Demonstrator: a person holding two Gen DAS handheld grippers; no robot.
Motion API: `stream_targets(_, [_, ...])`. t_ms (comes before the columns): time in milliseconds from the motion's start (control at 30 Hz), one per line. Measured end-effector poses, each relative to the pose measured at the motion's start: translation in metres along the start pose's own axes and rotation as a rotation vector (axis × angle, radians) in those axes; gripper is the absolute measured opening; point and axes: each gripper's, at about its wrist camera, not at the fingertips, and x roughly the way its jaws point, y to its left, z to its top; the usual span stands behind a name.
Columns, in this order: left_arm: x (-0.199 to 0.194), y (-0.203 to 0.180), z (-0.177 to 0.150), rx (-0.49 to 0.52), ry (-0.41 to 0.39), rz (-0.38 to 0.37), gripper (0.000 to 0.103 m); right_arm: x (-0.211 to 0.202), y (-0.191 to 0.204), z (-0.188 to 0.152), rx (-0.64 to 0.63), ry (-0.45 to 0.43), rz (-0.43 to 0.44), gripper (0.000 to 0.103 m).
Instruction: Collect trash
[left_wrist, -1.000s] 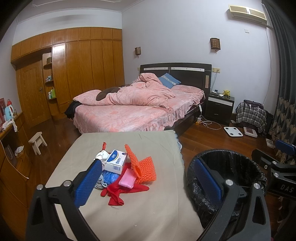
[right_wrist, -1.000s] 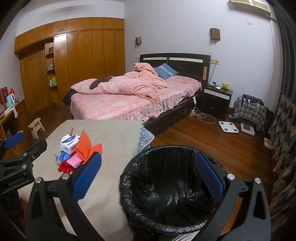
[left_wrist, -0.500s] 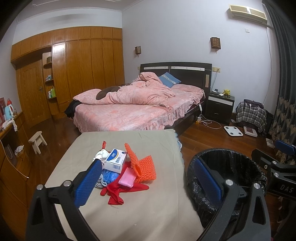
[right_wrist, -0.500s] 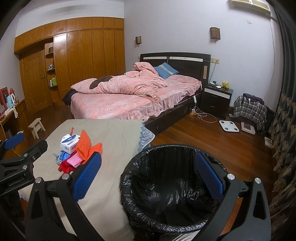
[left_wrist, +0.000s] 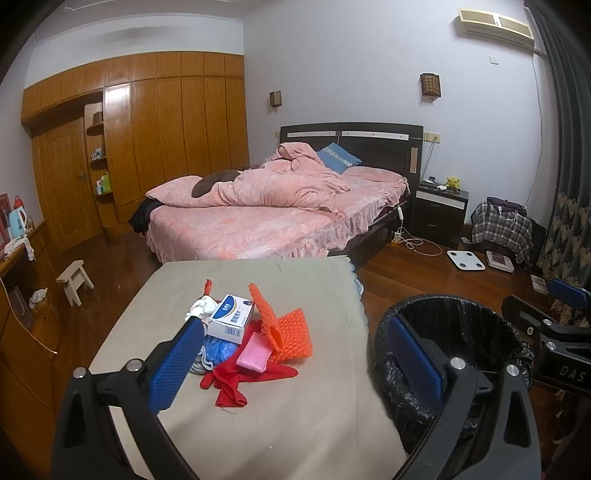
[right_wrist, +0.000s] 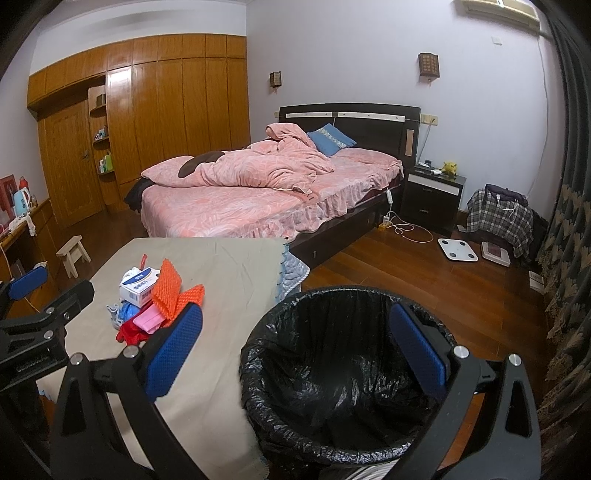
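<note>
Loosely heaped on the cloth-covered bench (left_wrist: 258, 417), a pile of trash (left_wrist: 255, 332) is seen: a white box (left_wrist: 232, 319), orange mesh foam (left_wrist: 284, 328), a pink packet (left_wrist: 255, 352) and a red rag (left_wrist: 236, 380). A black-lined bin (right_wrist: 332, 373) is stood just beside the bench's right edge. The left gripper (left_wrist: 291, 363) is held level above the bench, its fingers (left_wrist: 175, 365) spread wide and empty, the pile lying just ahead of the left finger. The right gripper (right_wrist: 295, 352) is poised over the bin, fingers likewise wide and empty. Against the frames a second ago, hardly any shift in pose or pile is noted.
</note>
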Motion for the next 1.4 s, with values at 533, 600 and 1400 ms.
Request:
stream_targets(533, [0.008, 0.010, -0.008, -0.017, 0.011, 0.010, 0.097, 0.011, 0.013, -0.001, -0.007, 0.011, 0.015, 0.098])
stream_targets(600, [0.011, 0.014, -0.007, -0.023, 0.012, 0.018, 0.097, 0.017, 0.018, 0.000, -0.012, 0.013, 0.023, 0.098])
stream_targets(1400, [0.092, 0.138, -0.032, -0.078, 0.053, 0.248, 0.097, 0.145, 0.116, 0.008, -0.050, 0.051, 0.159, 0.093])
